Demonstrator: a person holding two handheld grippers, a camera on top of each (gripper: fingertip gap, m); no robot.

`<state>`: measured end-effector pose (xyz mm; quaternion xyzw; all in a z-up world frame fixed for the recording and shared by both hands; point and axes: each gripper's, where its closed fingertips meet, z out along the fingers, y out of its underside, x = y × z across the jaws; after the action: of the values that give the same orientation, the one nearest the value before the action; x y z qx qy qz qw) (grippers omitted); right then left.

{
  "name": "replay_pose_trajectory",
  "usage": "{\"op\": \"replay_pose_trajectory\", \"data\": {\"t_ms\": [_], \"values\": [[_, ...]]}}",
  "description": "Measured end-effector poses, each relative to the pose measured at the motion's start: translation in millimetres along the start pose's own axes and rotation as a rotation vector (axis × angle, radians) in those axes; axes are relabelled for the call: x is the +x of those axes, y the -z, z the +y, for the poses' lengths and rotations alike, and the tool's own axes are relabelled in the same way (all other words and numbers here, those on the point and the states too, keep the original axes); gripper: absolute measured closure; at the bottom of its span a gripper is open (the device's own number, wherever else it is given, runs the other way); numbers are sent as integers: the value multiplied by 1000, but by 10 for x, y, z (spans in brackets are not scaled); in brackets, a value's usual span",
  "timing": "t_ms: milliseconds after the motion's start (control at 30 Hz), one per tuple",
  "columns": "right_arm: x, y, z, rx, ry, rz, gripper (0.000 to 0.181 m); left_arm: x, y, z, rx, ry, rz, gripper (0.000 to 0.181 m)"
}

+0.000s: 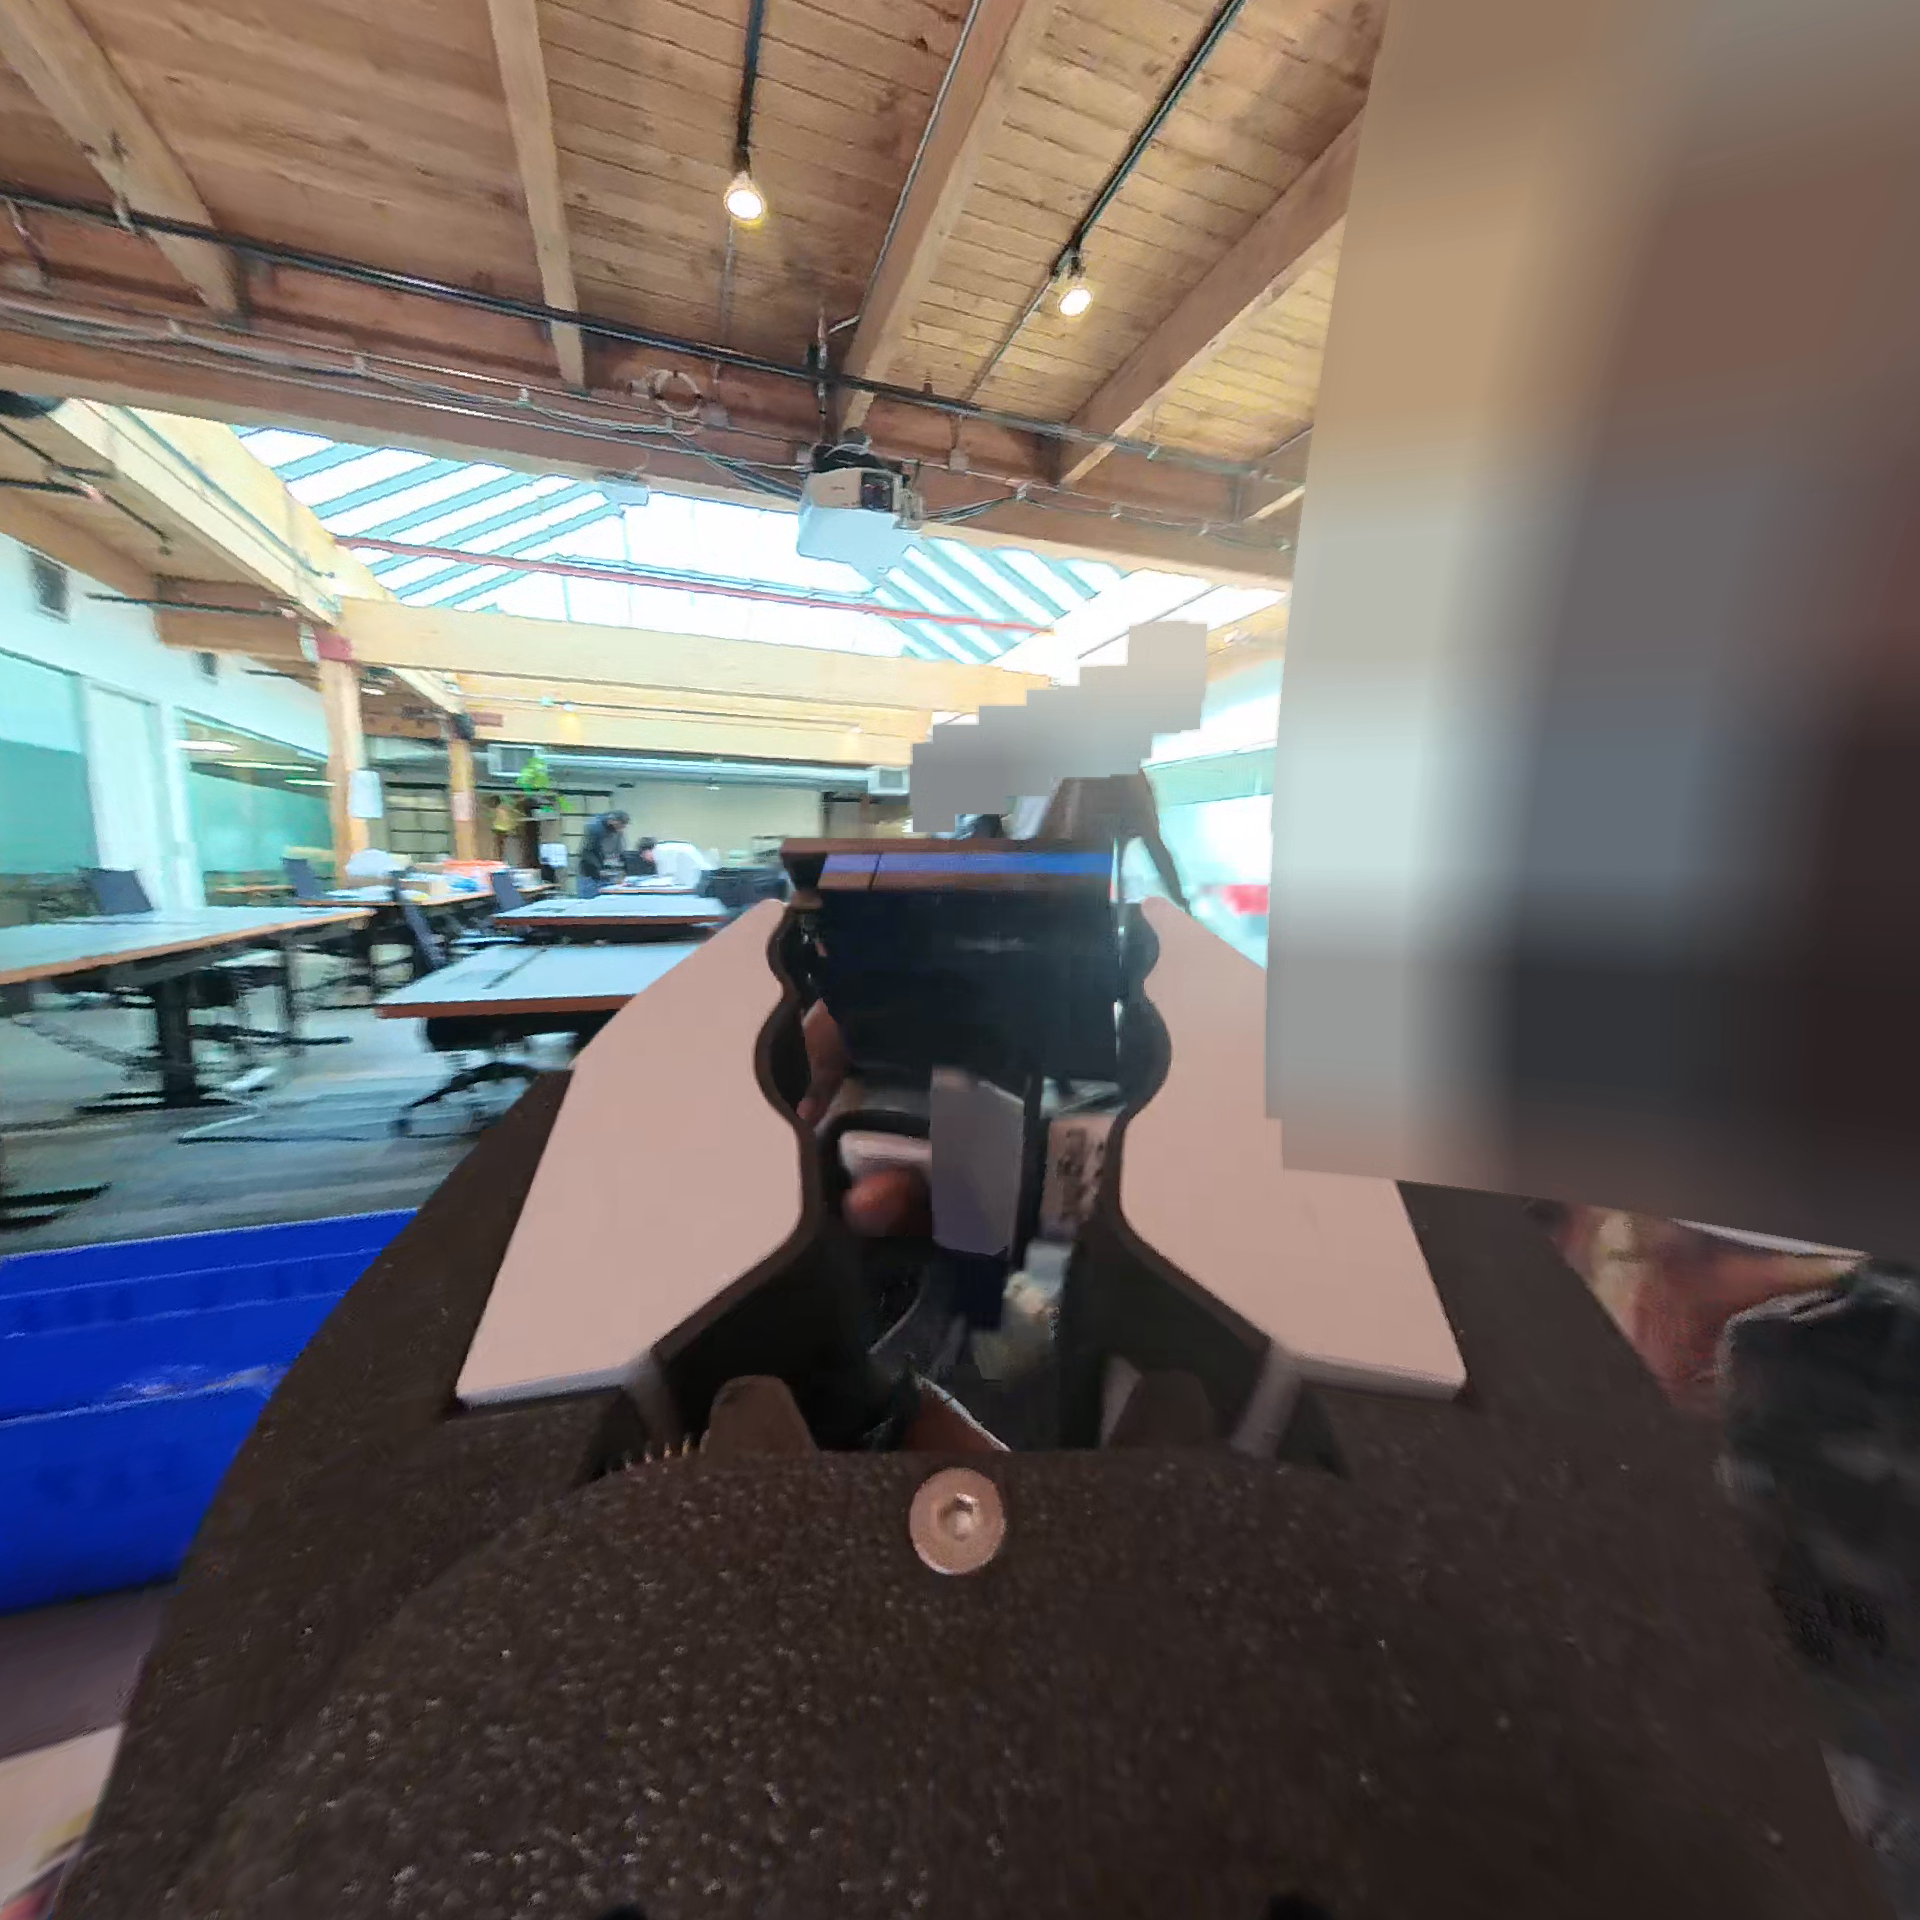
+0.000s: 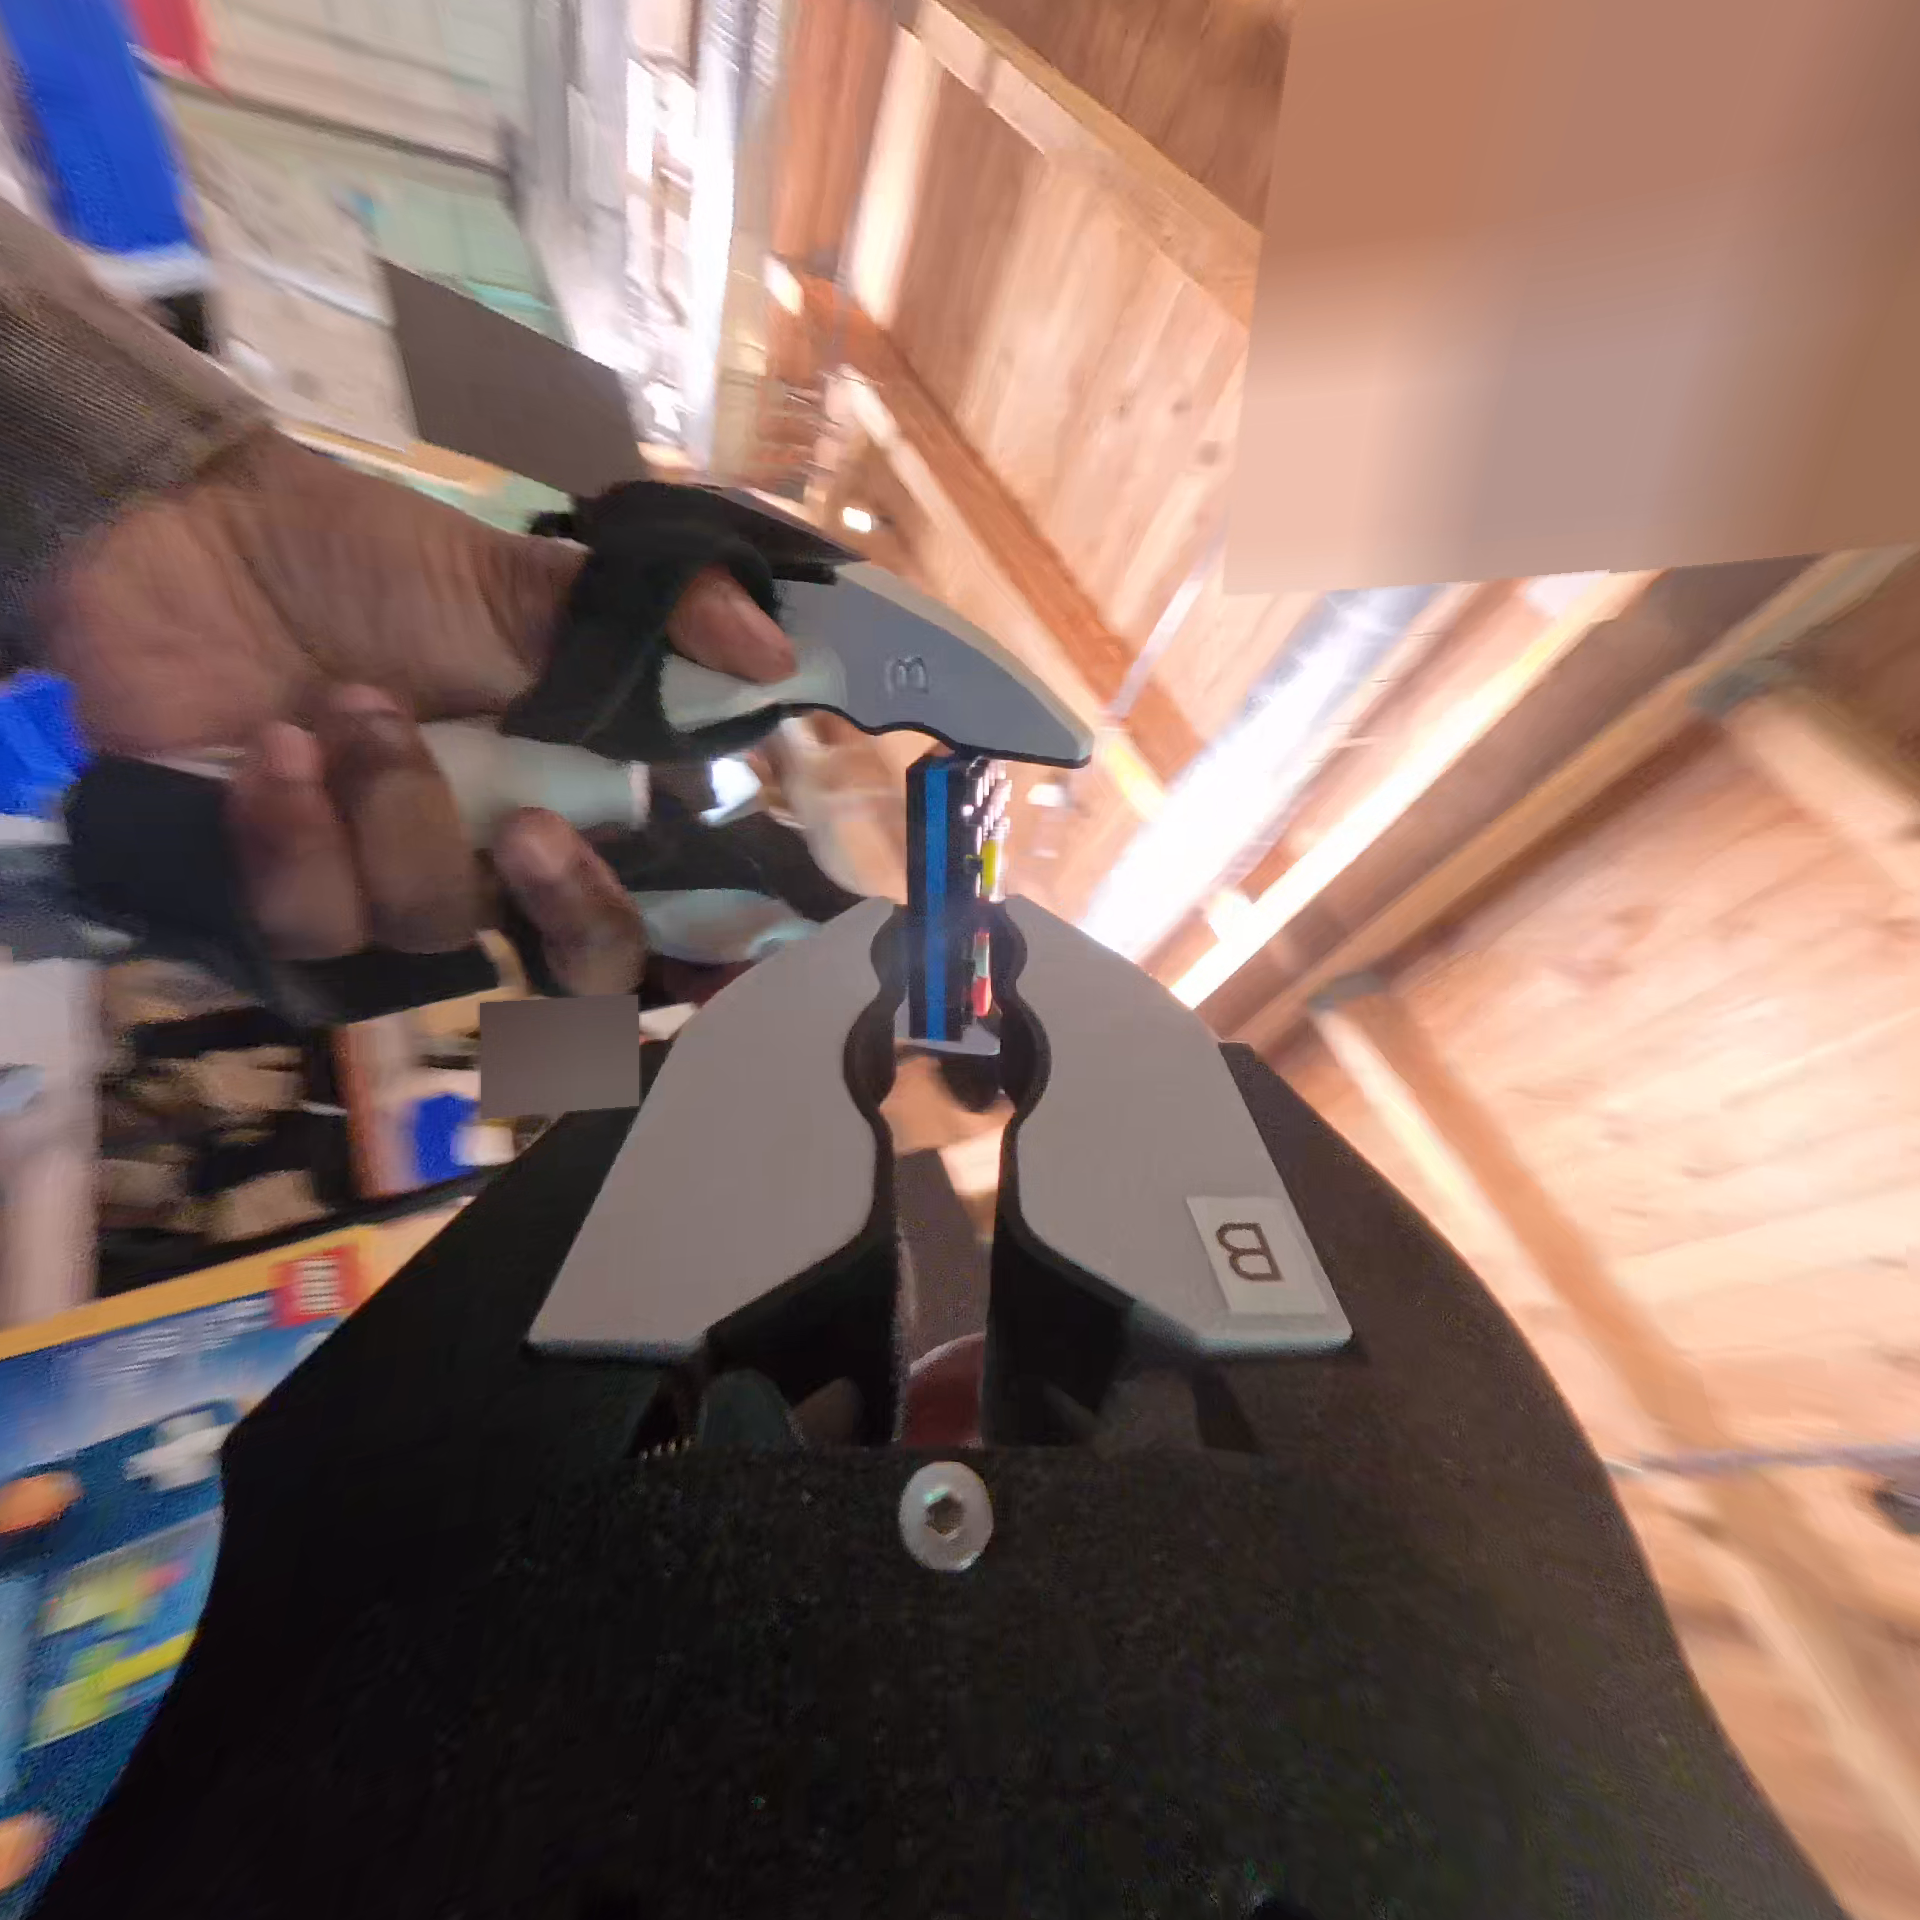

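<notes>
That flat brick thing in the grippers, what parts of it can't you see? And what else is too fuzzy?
- Brick plate: right wrist view shows it edge-on only; its faces are turned away. In the left wrist view its dark face is in shadow.
- Left gripper: its lower finger is hidden behind the plate in the right wrist view.
- Printed box: right wrist view, motion-blurred and cut by the left edge.
- Blue bin: left wrist view, cut off by the edge.

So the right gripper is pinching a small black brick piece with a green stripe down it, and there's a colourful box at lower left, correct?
Not quite: the stripe is blue, not green. The right wrist view shows the right gripper pinching the small black brick piece, with the colourful box at lower left.
</notes>
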<state>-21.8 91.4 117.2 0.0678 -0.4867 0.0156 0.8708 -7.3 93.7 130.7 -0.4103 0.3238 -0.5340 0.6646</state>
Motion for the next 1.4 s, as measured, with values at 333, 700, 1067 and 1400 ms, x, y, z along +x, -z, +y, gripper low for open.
{"op": "replay_pose_trajectory", "data": {"t_ms": [333, 700, 1067, 1400], "values": [[-122, -84, 327, 9, -1694, -464, 139, -203, 341, 60, -346, -858, -345, 124], [-296, -21, 80, 93, -1852, -725, 145, -54, 223, 270, -484, -1195, -341, 125], [-1178, 823, -657, -22, -2048, -1075, 145, 574, 640, 1417, -404, -993, -454, 124], [-1519, 1040, -764, -187, -1907, -1178, 149, 632, 897, 1746, -507, -933, -653, 124]]}}
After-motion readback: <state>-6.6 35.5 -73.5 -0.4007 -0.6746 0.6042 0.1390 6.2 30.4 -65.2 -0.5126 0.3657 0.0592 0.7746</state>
